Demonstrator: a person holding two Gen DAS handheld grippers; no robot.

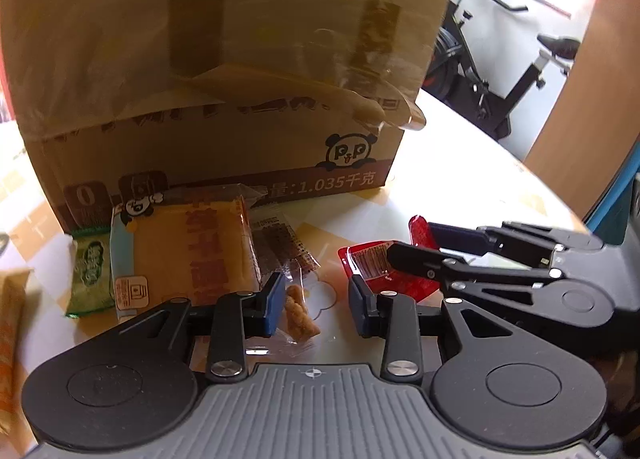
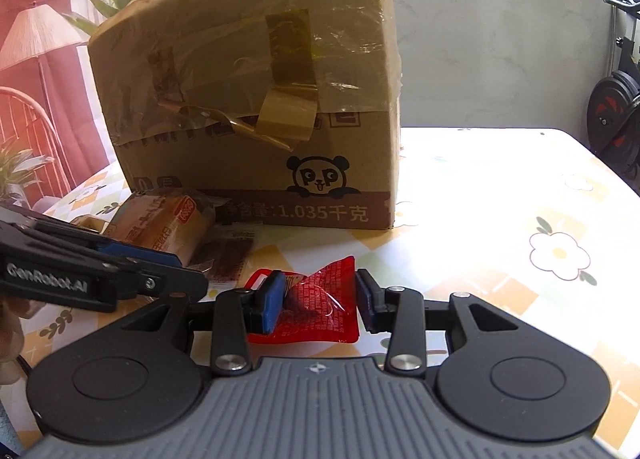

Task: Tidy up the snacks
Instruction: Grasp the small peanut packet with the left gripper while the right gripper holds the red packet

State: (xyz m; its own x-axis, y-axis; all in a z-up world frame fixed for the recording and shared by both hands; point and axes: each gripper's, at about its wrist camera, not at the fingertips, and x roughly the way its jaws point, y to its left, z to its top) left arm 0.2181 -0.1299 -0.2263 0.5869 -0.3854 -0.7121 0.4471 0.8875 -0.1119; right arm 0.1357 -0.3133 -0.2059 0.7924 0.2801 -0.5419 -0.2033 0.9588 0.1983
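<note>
My left gripper (image 1: 316, 307) is low over the table with its jaws apart. A clear packet of brown fried snack (image 1: 298, 317) lies between them against the left pad, and the right pad stands off it. My right gripper (image 2: 320, 305) is shut on a crumpled red snack packet (image 2: 326, 291), pinched from both sides just above the tablecloth. In the left wrist view that gripper (image 1: 416, 243) reaches in from the right with the red packet (image 1: 368, 265) at its tips. A yellow bread packet (image 1: 188, 255) and a small green packet (image 1: 90, 271) lie to the left.
A big taped cardboard box (image 1: 224, 59) with a panda logo stands just behind the snacks, flap shut. An orange packet (image 1: 10, 339) shows at the left edge. The flowered table (image 2: 500, 199) stretches right of the box (image 2: 260, 99). An exercise bike (image 1: 500, 71) stands beyond.
</note>
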